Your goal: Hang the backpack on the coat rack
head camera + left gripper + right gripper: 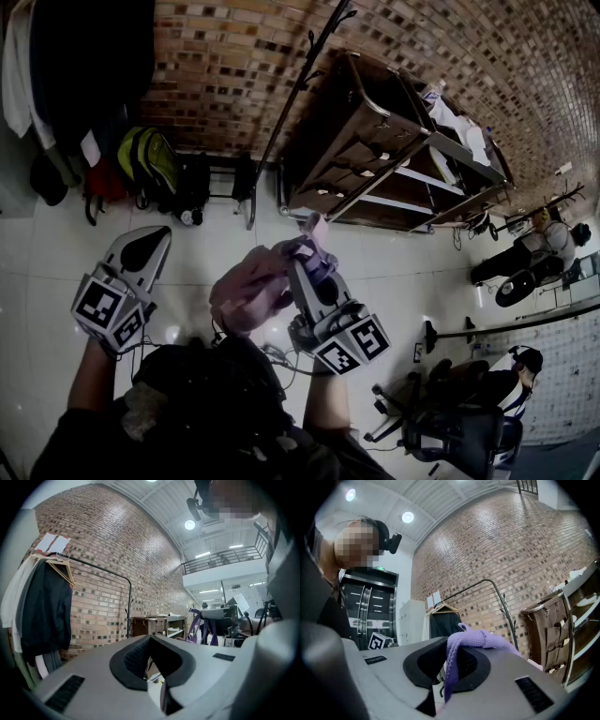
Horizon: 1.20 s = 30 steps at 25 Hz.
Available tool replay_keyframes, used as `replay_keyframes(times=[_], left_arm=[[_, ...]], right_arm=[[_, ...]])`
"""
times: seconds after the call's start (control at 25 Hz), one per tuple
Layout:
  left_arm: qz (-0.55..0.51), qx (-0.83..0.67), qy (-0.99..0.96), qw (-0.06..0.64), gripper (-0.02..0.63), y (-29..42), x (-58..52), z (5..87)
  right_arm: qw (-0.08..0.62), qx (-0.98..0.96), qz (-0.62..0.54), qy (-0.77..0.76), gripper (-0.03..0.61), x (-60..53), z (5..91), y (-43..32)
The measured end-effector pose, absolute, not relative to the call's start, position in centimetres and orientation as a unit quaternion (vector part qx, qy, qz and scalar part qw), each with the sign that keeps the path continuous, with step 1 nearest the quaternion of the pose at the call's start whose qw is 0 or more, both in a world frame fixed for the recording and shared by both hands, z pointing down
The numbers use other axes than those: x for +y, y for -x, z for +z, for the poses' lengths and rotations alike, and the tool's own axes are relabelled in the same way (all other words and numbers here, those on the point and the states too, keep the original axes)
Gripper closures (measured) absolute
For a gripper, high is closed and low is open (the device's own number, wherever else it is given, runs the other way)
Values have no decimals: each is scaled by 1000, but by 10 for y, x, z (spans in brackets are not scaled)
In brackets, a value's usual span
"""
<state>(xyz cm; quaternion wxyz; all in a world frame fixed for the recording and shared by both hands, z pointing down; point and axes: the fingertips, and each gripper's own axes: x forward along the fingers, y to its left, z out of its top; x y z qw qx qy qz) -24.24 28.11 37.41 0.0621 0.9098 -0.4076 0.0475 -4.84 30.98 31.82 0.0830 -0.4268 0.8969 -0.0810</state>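
My right gripper point(307, 265) is shut on the purple woven strap point(472, 641) of a pink and purple backpack point(251, 292). The bag hangs bunched to the left of the jaws, at chest height. In the right gripper view the strap loops over the jaws and drops down between the pads. My left gripper point(155, 242) is off to the left, apart from the bag, shut, with nothing between its jaws point(157, 677). The coat rack point(287, 105), a thin black pole with hooks at its top, stands ahead against the brick wall.
A dark wooden shelf unit point(375, 141) stands right of the pole. A garment rail with dark clothes point(84, 66) is at the left, with a green backpack point(148, 159) on the floor below. An office chair point(459, 427) and a seated person point(548, 246) are at the right.
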Motion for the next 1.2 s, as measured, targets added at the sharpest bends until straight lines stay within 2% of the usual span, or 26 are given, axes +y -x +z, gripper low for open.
replay_keyframes(times=[0.2,0.52,0.88,1.2], left_arm=[[31,-413,-909,54,589,249,255,375],[70,-430,-897,72,589,246,211,394],[78,-444,-888,86,589,196,104,411],[61,-468,-877,86,589,149,-1,393]], right_arm=[[100,895,-77,429,557,279,312,49],[100,897,-115,414,557,217,338,37],[89,911,-128,382,557,100,355,2],[79,918,-132,365,557,-8,349,-46]])
